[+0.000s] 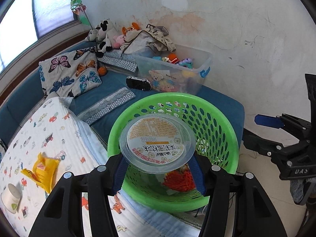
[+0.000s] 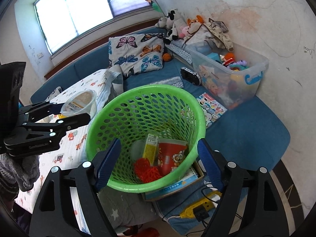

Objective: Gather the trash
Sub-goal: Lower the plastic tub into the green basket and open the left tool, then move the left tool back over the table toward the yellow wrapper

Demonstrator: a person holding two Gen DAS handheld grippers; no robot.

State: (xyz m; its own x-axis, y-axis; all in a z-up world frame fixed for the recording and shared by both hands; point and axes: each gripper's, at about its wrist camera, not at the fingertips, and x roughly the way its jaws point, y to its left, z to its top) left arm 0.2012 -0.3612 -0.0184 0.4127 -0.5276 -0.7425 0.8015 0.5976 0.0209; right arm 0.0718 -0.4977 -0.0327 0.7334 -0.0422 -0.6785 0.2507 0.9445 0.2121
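My left gripper (image 1: 158, 169) is shut on a clear plastic cup (image 1: 157, 142) with a printed lid, held over the near rim of the green mesh basket (image 1: 221, 118). From the right wrist view the cup (image 2: 79, 102) sits just left of the basket (image 2: 142, 185). My right gripper (image 2: 158, 162) is open and empty, its jaws on either side of the basket's near rim. Inside the basket lie a red snack carton (image 2: 170, 156), a yellow box (image 2: 151, 148), an orange-red net (image 2: 147, 172) and a pale lid (image 2: 137, 149). A yellow wrapper (image 1: 43, 169) and a white tub (image 1: 10, 197) lie on the printed quilt (image 1: 59, 134).
A clear toy bin (image 2: 237, 73) stands at the wall on the blue sofa (image 2: 246, 138). A butterfly pillow (image 2: 136, 53), plush toys (image 2: 177, 25), a black toy car (image 2: 190, 76) and a sticker sheet (image 2: 212, 106) lie around. A yellow power strip (image 2: 197, 209) with cables lies below the basket.
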